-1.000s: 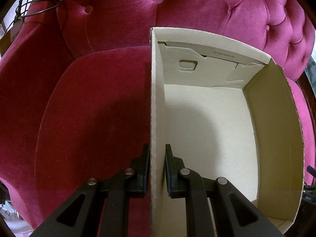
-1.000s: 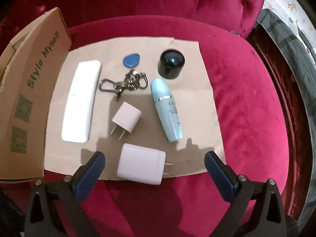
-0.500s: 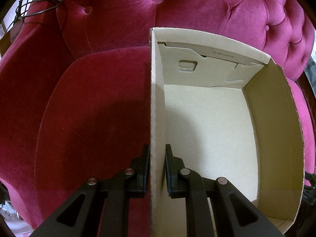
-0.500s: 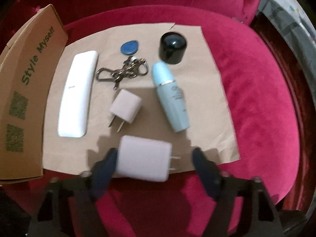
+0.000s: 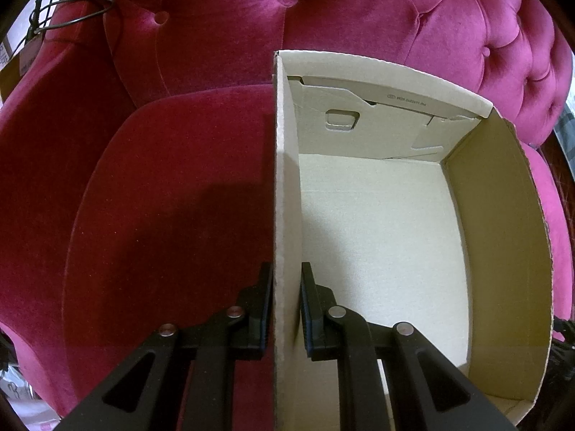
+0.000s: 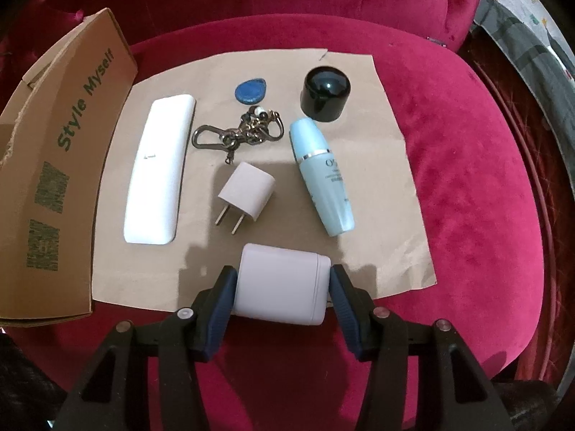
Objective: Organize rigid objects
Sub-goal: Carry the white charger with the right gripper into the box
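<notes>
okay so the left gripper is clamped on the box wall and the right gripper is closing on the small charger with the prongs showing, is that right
Not quite. The right gripper has been closing on the large white charger at the paper's near edge, not the small charger, which lies untouched beyond it; the right wrist view shows this. The left gripper does clamp the box wall.

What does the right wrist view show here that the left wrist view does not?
Only the right wrist view: the right gripper, whose jaws have just been closing, around the large charger on brown paper, with a small charger, blue bottle and white case.

Only the left wrist view: the left gripper shut on the box wall, and the box's bare inside.

Both: the cardboard box and the red velvet seat.
</notes>
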`<state>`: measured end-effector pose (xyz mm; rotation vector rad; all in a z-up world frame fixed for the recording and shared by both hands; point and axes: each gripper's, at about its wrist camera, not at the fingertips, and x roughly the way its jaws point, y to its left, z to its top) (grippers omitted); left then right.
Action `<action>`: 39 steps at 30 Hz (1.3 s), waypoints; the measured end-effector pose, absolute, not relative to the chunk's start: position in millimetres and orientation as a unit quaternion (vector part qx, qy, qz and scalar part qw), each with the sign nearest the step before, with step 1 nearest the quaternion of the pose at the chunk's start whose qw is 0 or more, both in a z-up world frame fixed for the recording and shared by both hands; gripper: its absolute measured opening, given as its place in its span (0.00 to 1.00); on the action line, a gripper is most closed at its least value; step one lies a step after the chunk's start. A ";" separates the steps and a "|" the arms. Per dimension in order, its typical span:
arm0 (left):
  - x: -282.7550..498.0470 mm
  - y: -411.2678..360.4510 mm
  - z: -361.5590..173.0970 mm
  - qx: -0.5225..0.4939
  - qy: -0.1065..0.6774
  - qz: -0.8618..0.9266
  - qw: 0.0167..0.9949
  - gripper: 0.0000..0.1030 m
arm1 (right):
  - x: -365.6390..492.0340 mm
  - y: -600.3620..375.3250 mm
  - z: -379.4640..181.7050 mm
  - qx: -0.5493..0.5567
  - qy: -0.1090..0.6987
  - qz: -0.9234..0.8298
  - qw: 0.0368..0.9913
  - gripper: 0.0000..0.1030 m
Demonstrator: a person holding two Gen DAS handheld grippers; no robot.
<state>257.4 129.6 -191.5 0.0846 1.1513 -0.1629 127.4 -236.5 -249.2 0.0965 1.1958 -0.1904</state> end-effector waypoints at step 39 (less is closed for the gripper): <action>262.7 146.6 -190.3 0.011 0.551 -0.109 0.827 0.16 | 171.6 -135.4 -127.8 -0.013 0.504 -0.016 0.864 0.54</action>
